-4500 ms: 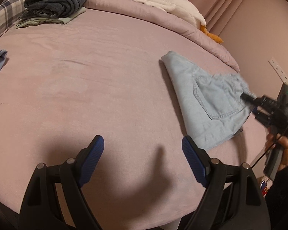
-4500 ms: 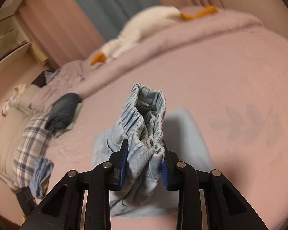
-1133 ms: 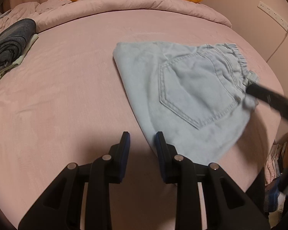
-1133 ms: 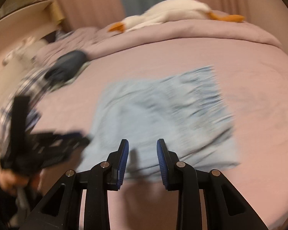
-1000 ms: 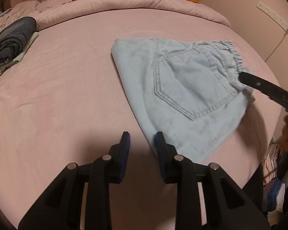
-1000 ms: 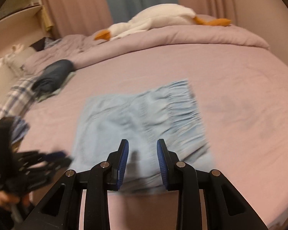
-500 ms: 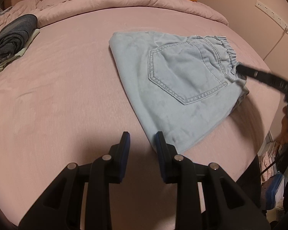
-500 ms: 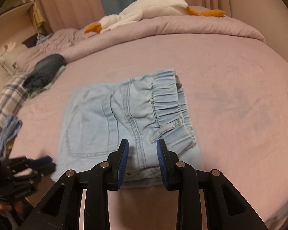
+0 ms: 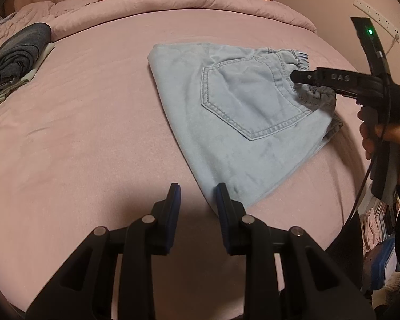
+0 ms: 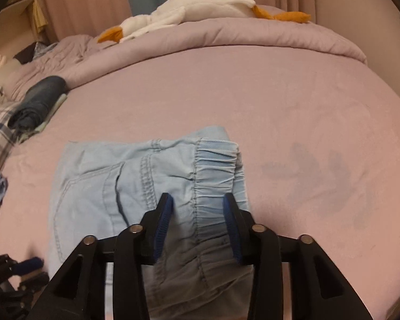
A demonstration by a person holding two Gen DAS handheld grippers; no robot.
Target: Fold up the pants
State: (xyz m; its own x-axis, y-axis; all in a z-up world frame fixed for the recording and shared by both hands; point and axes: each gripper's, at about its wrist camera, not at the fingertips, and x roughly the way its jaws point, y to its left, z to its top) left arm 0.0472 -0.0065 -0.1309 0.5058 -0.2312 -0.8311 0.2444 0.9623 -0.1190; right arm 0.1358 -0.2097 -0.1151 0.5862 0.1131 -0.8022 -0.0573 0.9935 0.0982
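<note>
Pants [image 9: 234, 122] folded on bed [image 9: 93, 133]; right claw [image 10: 197, 221] parted astride waistband, left claw [image 9: 196, 200] parted at hem; press flat evenly.

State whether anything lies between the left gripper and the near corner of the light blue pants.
Nothing visible does. Only bare pink bedsheet lies between the left gripper and the pants; its right pad sits beside their near corner.

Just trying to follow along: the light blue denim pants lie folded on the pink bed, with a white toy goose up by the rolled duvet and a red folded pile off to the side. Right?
Nearly. The folded pile is dark blue-grey, not red, as the left wrist view shows. The rest holds: the light blue denim pants lie folded on the pink bed, and the white toy goose lies by the rolled duvet.
</note>
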